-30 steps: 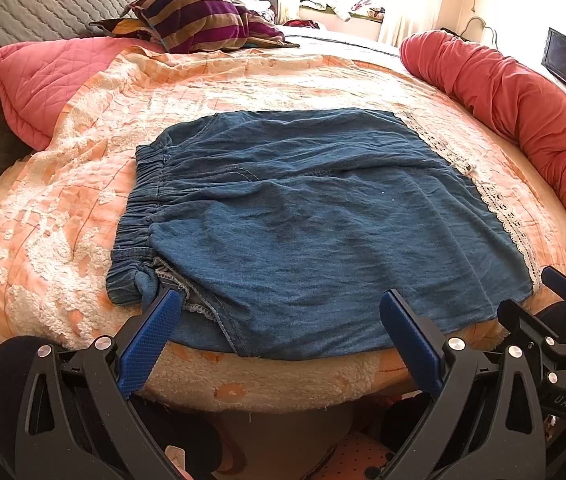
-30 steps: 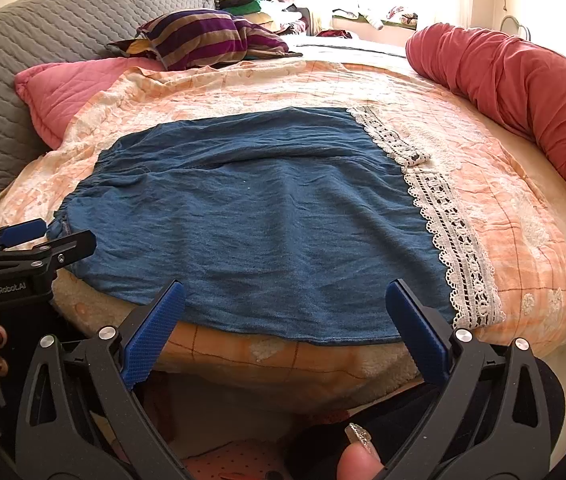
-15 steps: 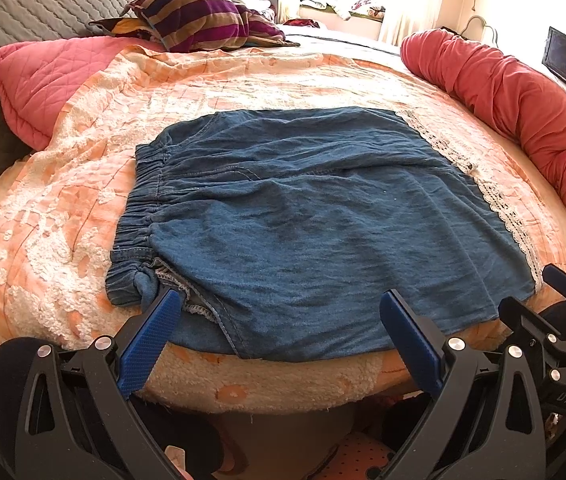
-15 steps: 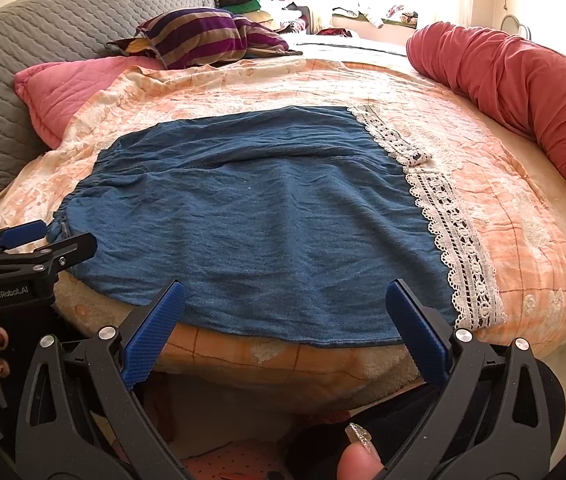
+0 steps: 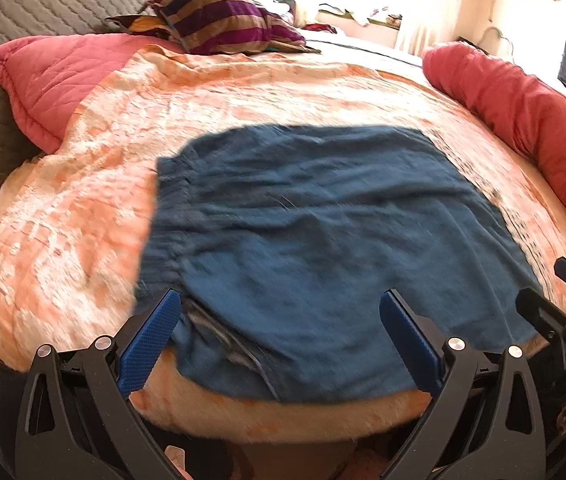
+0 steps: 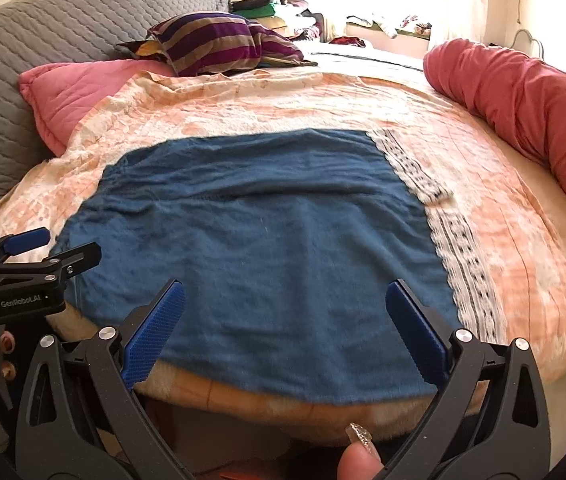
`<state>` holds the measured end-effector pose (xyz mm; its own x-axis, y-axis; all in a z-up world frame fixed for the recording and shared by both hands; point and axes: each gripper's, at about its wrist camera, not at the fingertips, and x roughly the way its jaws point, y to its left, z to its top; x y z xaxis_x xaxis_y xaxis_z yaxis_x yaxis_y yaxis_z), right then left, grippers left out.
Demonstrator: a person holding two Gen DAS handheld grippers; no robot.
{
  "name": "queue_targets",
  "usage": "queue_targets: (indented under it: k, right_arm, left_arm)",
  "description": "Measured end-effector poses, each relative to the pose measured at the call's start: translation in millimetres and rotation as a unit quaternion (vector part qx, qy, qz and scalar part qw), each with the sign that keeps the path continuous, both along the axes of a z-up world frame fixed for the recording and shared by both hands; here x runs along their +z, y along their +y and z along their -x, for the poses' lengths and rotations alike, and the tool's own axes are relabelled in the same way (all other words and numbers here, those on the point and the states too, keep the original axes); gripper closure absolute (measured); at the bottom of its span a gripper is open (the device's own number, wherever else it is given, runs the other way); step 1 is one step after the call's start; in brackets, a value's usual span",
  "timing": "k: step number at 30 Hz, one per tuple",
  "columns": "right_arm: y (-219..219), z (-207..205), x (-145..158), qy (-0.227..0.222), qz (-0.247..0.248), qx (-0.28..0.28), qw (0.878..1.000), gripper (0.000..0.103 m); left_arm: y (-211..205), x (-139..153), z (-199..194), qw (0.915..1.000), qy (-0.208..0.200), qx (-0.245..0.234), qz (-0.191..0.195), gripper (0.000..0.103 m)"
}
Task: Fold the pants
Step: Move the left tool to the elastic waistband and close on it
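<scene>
At the upper left of both frames a grey quilted headboard (image 6: 43, 28) rises behind a pink quilted pillow (image 6: 71, 92), with a purple-and-tan striped cushion (image 6: 219, 42) just to its right. The blue denim pants (image 6: 267, 248) lie spread flat in the middle of the frame on the peach-and-white floral bedspread (image 6: 243, 100), their gathered waistband toward the left and a white lace trim (image 6: 463, 264) along their right edge. The left gripper (image 5: 279, 344) sits at the bottom of the left wrist view, jaws spread wide over the pants' near edge, holding nothing. The right gripper (image 6: 283, 340) is likewise at the bottom centre, jaws spread, empty. A long red bolster (image 6: 523, 104) curves down the right side.
</scene>
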<state>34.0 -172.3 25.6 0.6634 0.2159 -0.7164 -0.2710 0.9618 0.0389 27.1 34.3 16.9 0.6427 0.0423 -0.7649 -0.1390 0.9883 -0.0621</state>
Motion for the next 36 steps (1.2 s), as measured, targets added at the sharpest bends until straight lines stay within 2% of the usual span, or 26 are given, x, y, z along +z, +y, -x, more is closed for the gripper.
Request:
queue_targets:
  k: [4,12,20,26,31,36]
  right_arm:
    - [14.4,-29.1,2.4,0.019,-0.015,0.034,0.999,0.008]
    - [49.3,-83.6,9.2,0.027,-0.016,0.085,0.996,0.008]
    - [78.2,-138.5,8.0,0.017,0.026,0.109,0.994,0.008]
    - [103.3,-179.0,-2.4,0.023,0.054,0.141,0.988,0.008]
    - [125.4,-212.7,-9.4,0.028,0.075,0.169,0.982,0.008]
    - [144.6,-243.0,-17.9,0.037,0.096,0.195,0.975,0.008]
  left_arm:
    - [21.8,2.7,-18.6,0.9997,0.004,0.023,-0.001,0.004]
    - [70.8,12.1,-63.4,0.9982,0.013,0.059,0.000,0.004]
    - [116.8,1.9,-115.1,0.9950,0.036,0.093,-0.001,0.004]
    - [140.5,-16.8,-144.2,0.9951,0.046,0.085,0.020,0.004]
    - [143.5,-30.6,-157.3,0.9962,0.053,0.052,0.046,0.004]
    - [141.7,-38.0,-170.4,0.9973,0.055,0.037,0.032,0.004]
